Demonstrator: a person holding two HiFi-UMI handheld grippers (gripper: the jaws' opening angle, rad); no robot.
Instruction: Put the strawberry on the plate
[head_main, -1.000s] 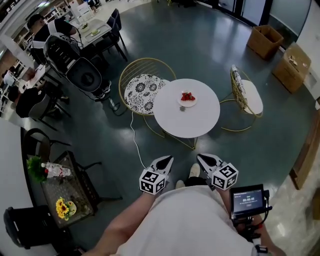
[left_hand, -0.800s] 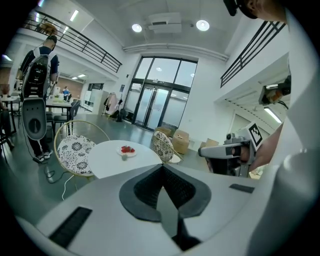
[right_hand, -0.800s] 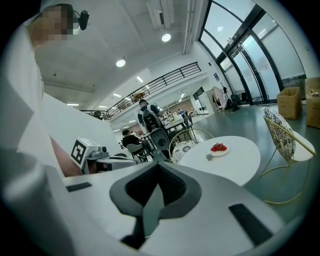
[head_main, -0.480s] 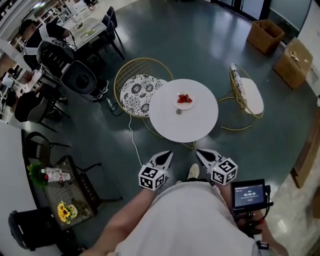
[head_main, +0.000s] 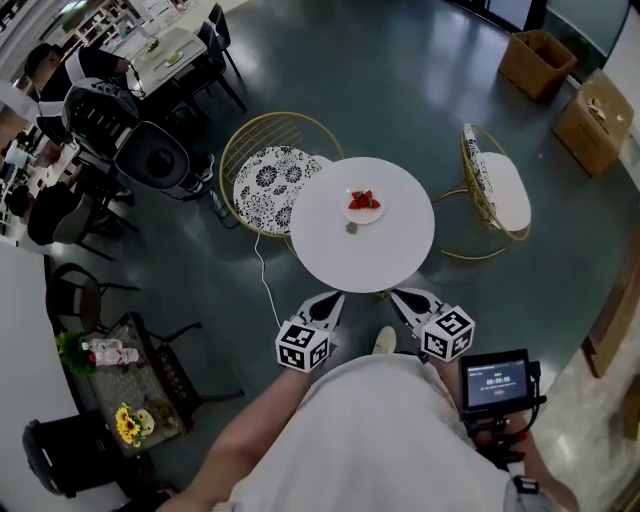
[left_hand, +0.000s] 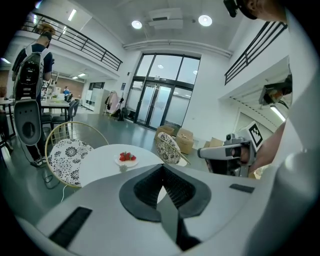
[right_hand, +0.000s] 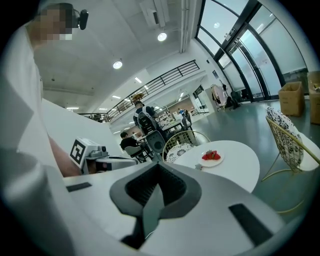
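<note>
Nearest, at the person's waist, the left gripper (head_main: 324, 306) and the right gripper (head_main: 403, 298) are held side by side, pointing at the table; each gripper's own view shows its jaws closed tip to tip with nothing between them; a small screen device (head_main: 496, 380) sits at the person's right side; just past the gripper tips stands a round white table (head_main: 400, 250); on its far half lies a white plate (head_main: 349, 210) carrying the strawberries (head_main: 364, 200), well apart from both grippers; a small grey thing (head_main: 352, 228), too small to identify, lies just beside the plate on its near side; gold-framed chairs flank the table, one with a patterned cushion (head_main: 270, 180), one with a pale cushion (head_main: 497, 190); cardboard boxes (head_main: 537, 60) stand farther off.
</note>
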